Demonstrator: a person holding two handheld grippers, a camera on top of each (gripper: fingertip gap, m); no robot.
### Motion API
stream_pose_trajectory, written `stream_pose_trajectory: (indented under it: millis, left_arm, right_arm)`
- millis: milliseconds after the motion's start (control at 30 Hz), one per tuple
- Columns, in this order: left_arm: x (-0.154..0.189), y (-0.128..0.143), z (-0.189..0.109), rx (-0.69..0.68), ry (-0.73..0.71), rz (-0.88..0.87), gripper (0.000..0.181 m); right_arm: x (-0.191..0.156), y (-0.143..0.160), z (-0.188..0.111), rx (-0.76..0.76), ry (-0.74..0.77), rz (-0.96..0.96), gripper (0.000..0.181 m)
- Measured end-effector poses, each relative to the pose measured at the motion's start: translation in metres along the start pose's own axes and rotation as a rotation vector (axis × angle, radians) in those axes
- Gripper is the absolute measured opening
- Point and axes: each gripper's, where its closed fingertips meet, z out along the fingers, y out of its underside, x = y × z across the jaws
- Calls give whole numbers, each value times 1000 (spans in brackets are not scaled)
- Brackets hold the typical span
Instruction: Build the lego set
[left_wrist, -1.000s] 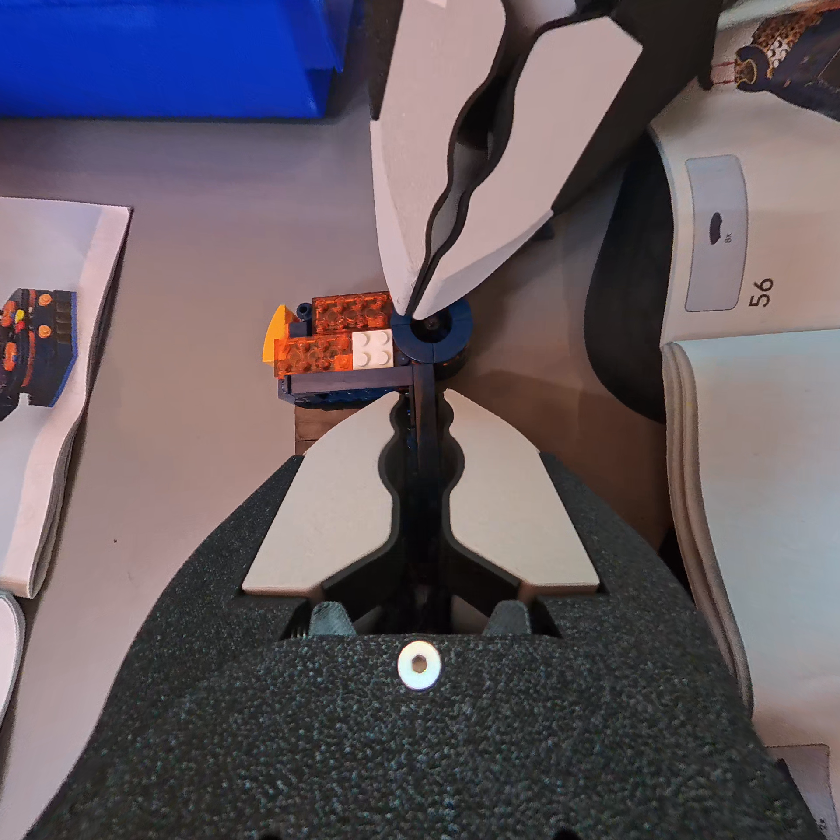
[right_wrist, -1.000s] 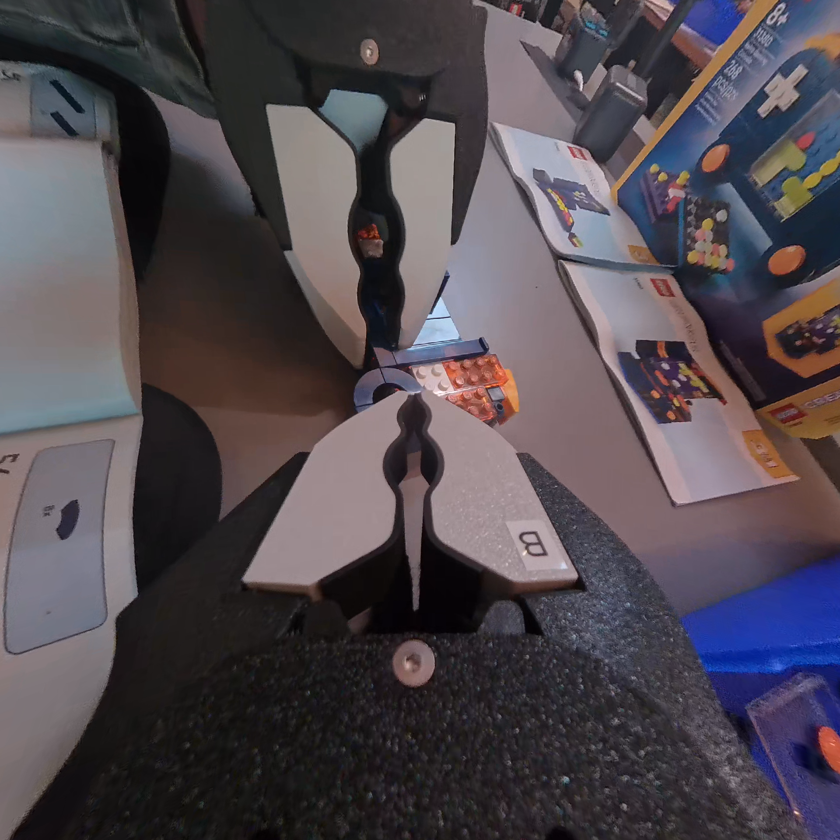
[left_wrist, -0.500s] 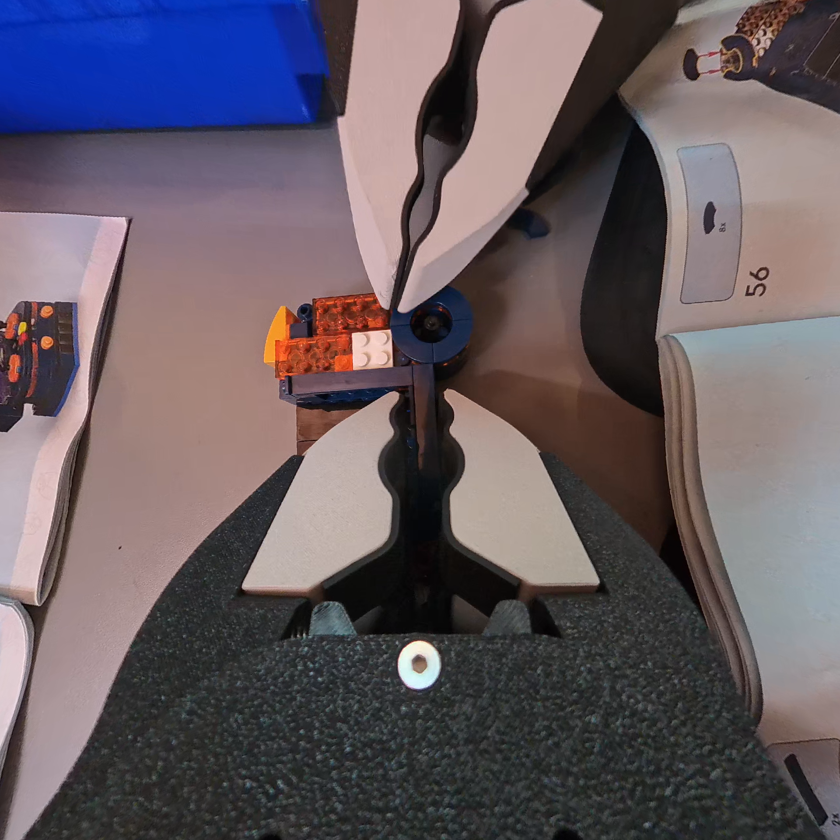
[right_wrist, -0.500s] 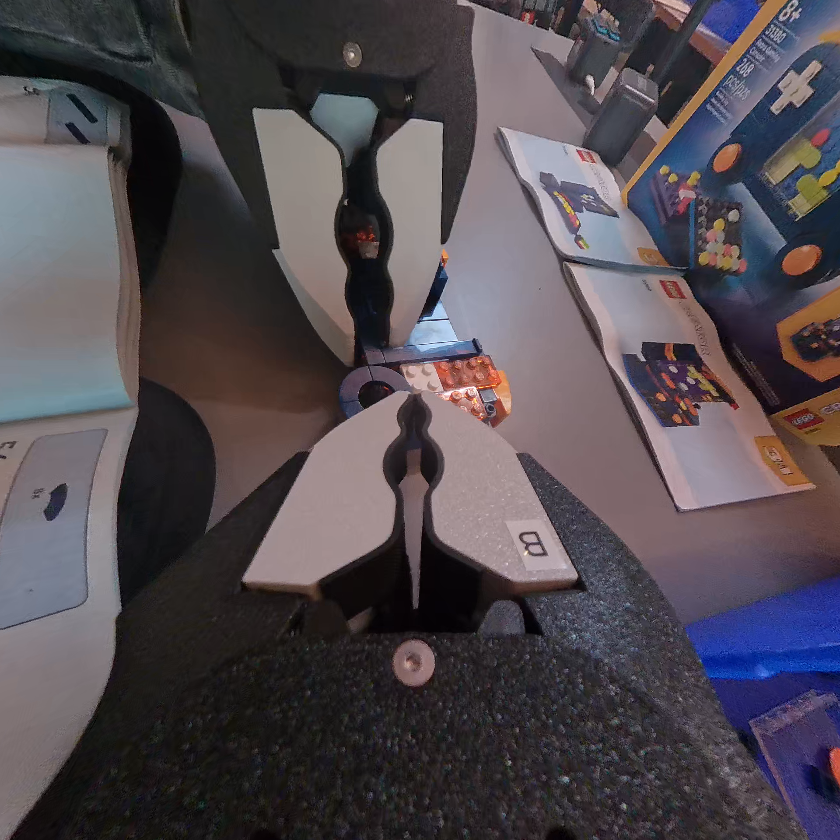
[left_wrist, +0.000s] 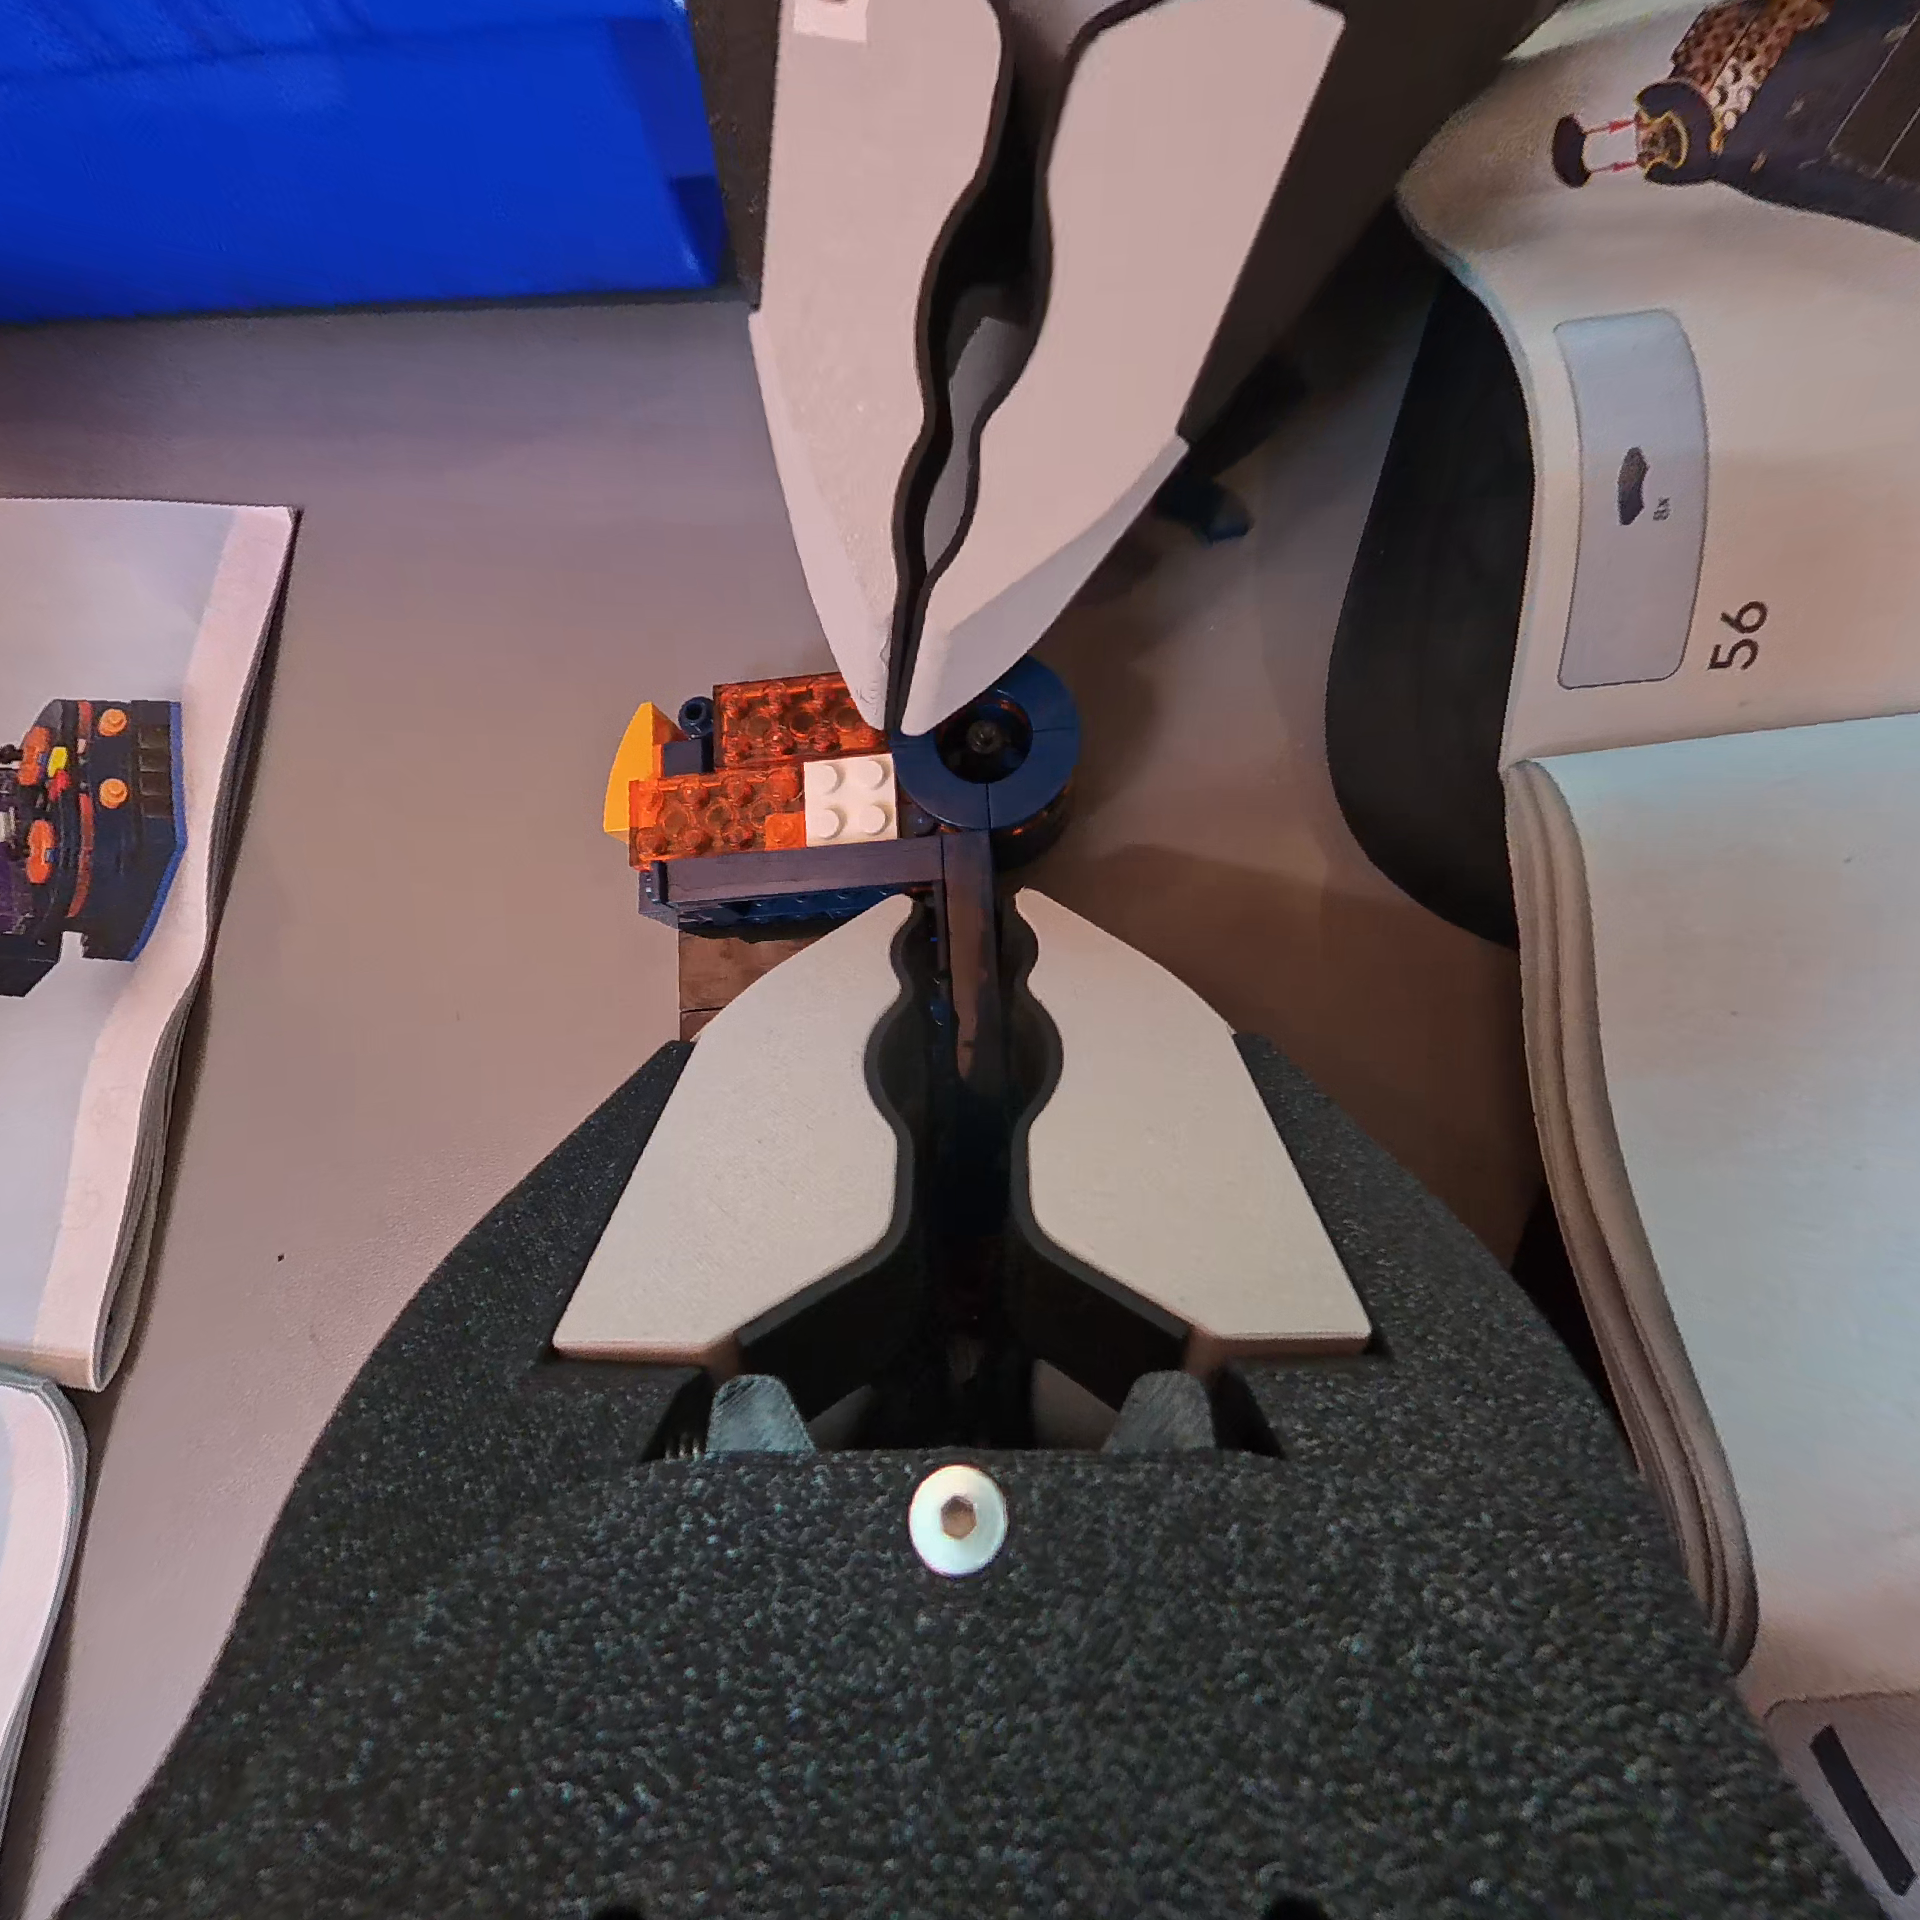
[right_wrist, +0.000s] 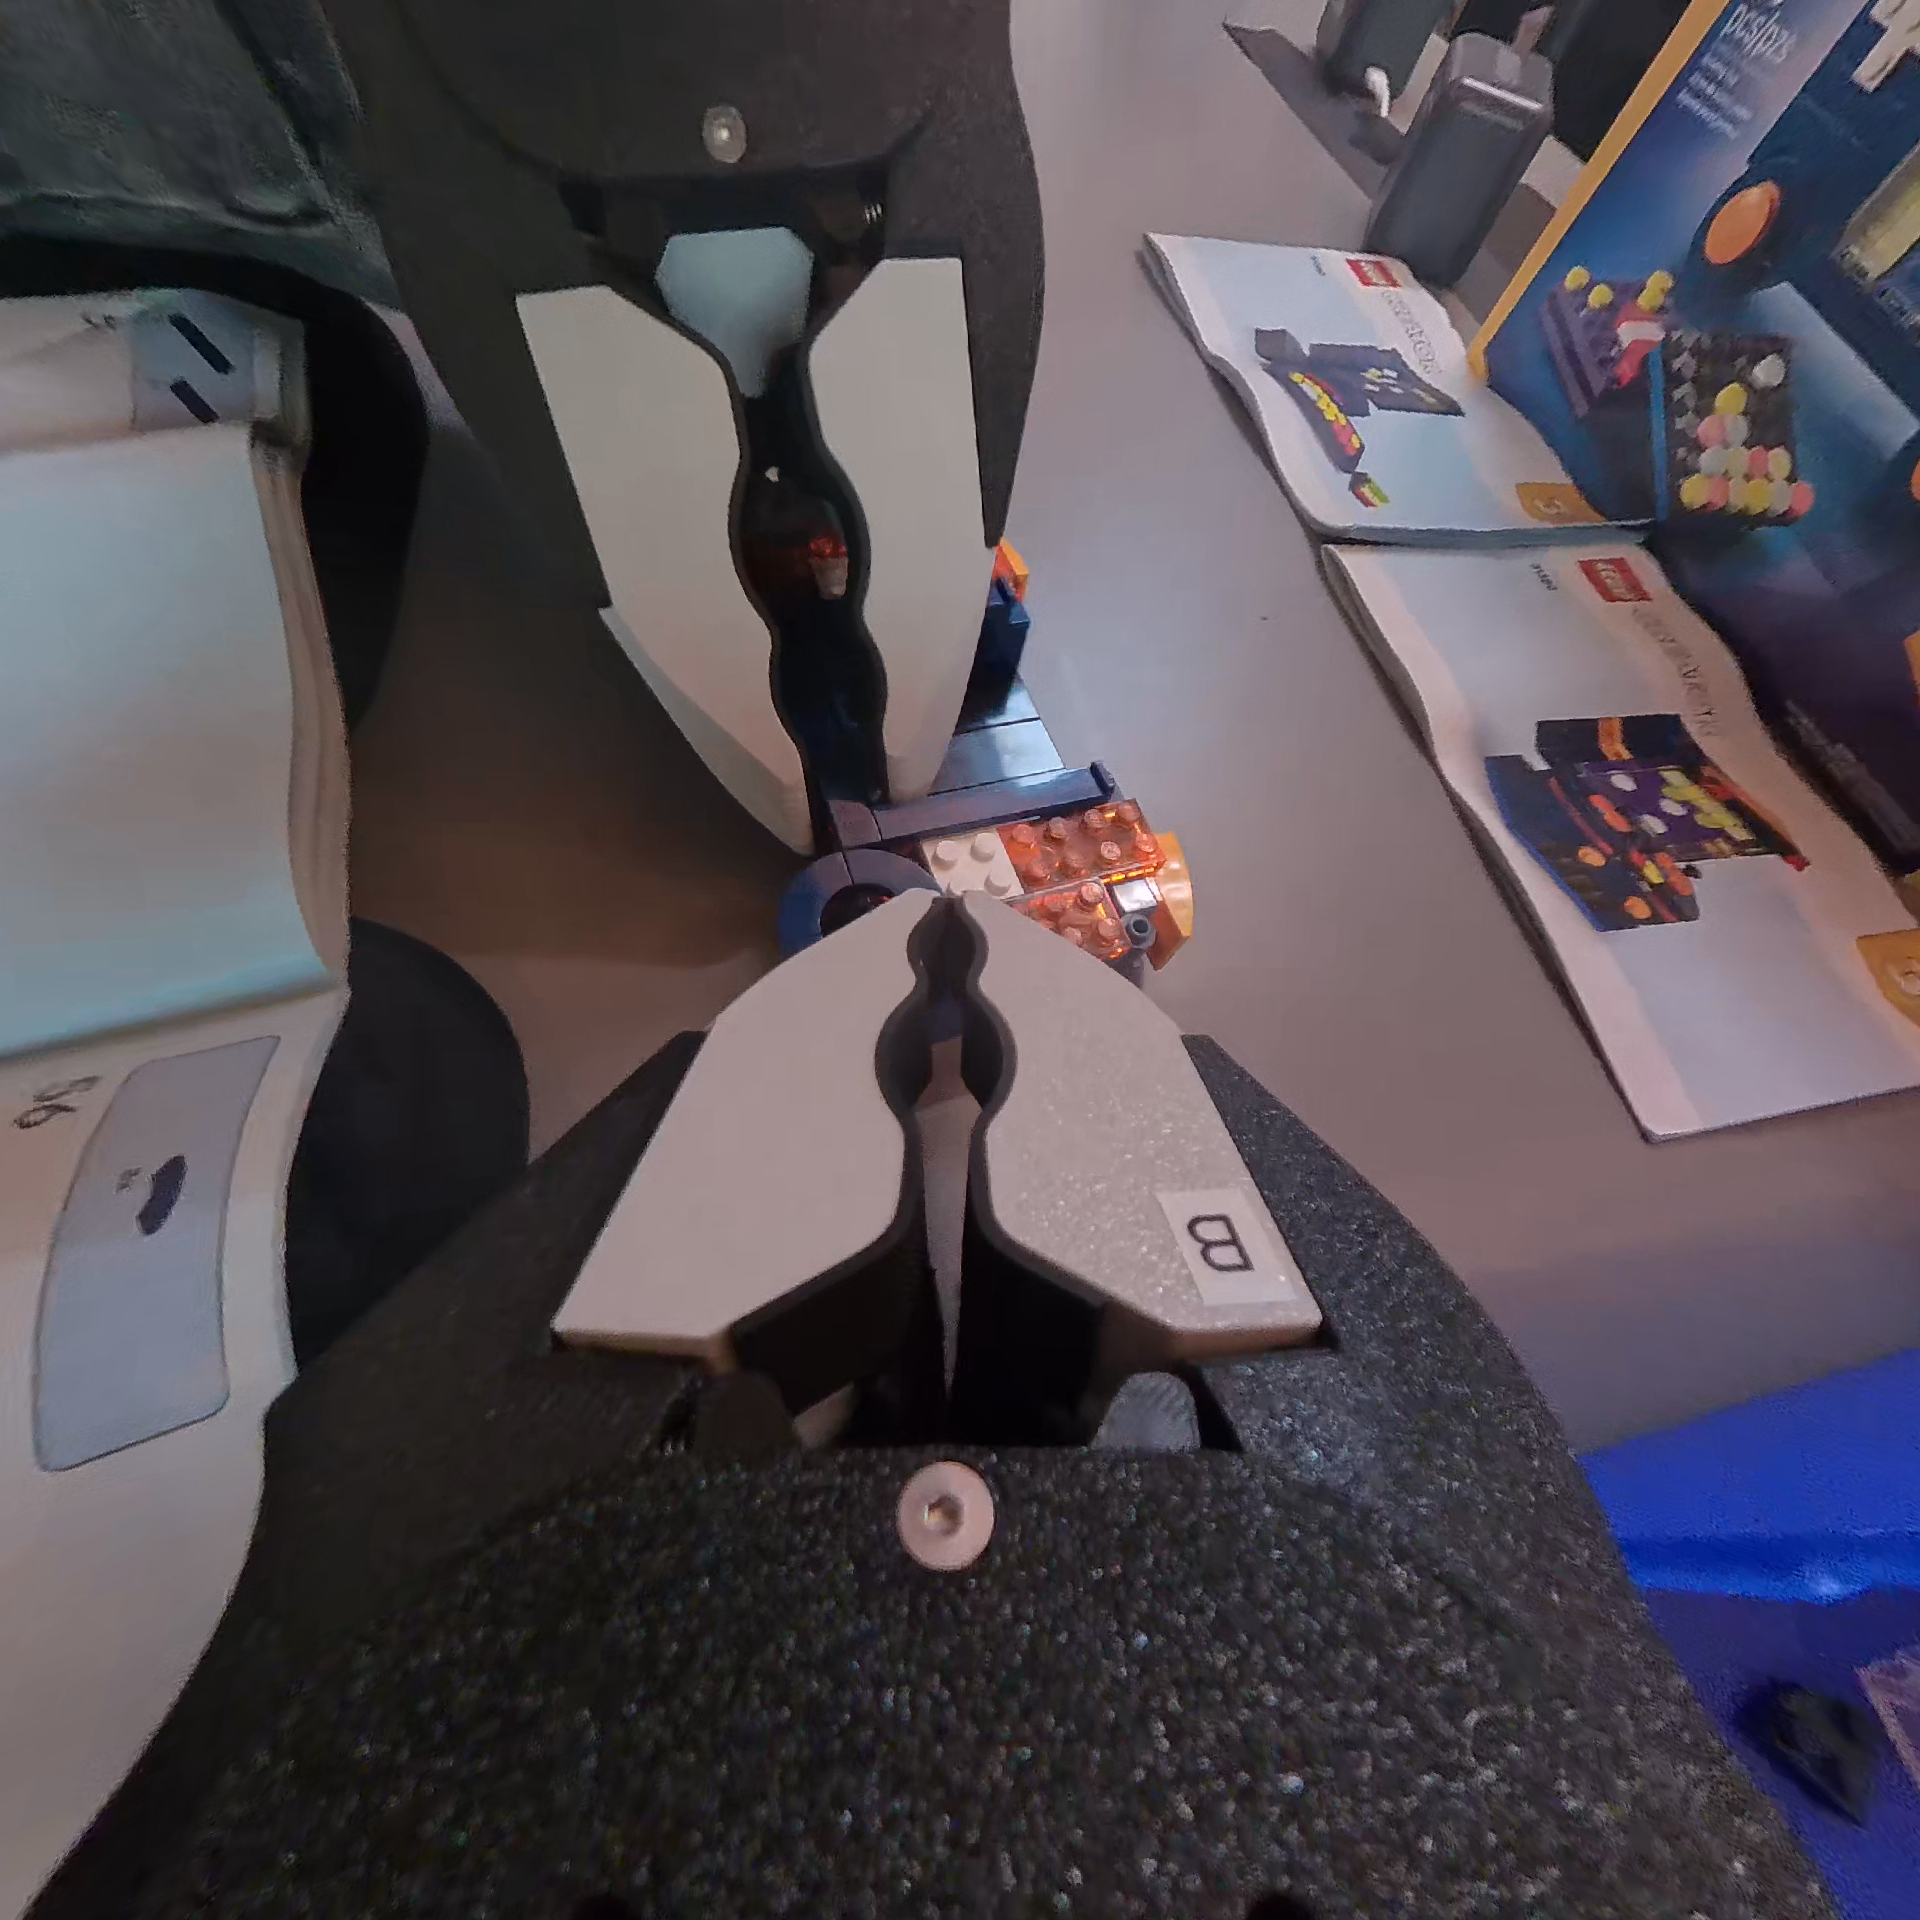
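Open instruction book (left_wrist: 1756, 1039) lies right, blue bin (left_wrist: 343, 145) behind. Left gripper (left_wrist: 961, 914) clamps the lego model (left_wrist: 810, 800); right gripper (left_wrist: 899, 717), fingers together, touches its ring.

Two handheld grippers of matching build face each other: the left gripper (left_wrist: 961, 914) and the right gripper (right_wrist: 943, 909) each have a body of black, coarse-grained speckled material that flares wide toward the camera, with a single silver hex-socket screw (left_wrist: 957, 1522) set at the centre. Each carries two pale grey fingers (left_wrist: 764, 1143) with flat tops, tapered tips and wavy black-lined inner edges. A small white sticker (right_wrist: 1226, 1244) bearing a black mark sits on one finger of the right gripper.
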Motion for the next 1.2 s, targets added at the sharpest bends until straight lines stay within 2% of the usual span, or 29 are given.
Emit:
stream_pose_trajectory:
  millis: [67,133,233,300,400,500,1033,1133,1200]
  left_arm:
    - [1,0,-1,-3,3,13,13]
    - [0,-2,-7,22,-7,41,13]
    - [-1,-18,-20,136,11,38,14]
    - [0,-24,-21,168,32,40,11]
    - [0,-25,-12,163,24,51,4]
    - [2,-24,-2,129,26,51,0]
    - [4,-24,0,99,105,-91,0]
    - [4,-25,0,93,99,-85,0]
    - [3,-25,0,99,107,-91,0]
  right_arm:
    - [4,-4,-5,38,-14,28,0]
    - [8,-20,-18,160,7,64,0]
    - [0,-2,-17,50,-29,36,0]
    - [-4,-3,-16,67,-34,21,0]
    - [-4,-6,-14,77,-43,35,0]
    - [-6,2,-9,15,-56,24,0]
    - [-7,3,-8,9,-15,-44,1]
    - [-8,3,-8,0,-34,-7,0]
    - [-15,-1,-8,4,-110,9,0]
